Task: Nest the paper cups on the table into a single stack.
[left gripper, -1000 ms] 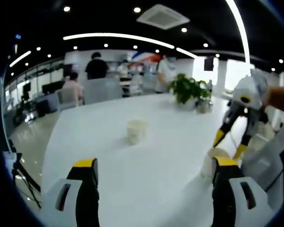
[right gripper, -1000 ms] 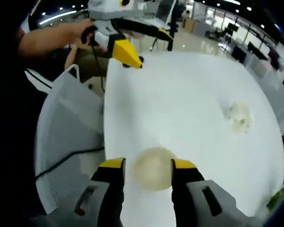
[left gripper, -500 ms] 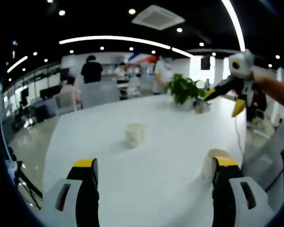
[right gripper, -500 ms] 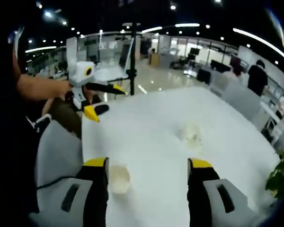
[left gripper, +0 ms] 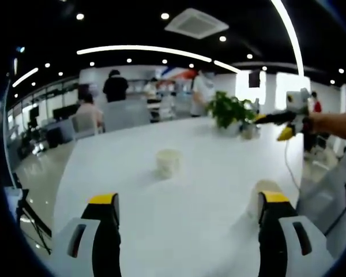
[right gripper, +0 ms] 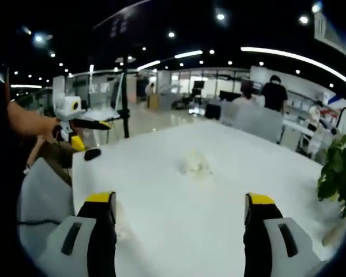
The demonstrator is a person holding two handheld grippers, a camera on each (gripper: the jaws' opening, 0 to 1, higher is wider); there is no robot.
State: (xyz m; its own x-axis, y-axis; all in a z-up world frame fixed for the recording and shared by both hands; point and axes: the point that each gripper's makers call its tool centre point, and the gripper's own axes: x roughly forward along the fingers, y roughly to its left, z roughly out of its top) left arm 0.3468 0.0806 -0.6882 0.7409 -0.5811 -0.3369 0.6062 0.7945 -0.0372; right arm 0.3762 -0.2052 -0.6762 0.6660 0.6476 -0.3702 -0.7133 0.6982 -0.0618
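Near cup (left gripper: 264, 196) half hidden behind right jaw.

Bright, even light pours down from ceiling strips (left gripper: 144, 49) and round spotlights (left gripper: 165, 15) across the upper part of both views. The white worktop (left gripper: 190, 190) glares, nearly washed out, with only faint soft shadows. A window (left gripper: 285, 86) at upper right of the left gripper view blows out white. Both views are soft; the right gripper view is blurrier, its paper cup (right gripper: 195, 164) a smear. Straight lines bow towards the edges.
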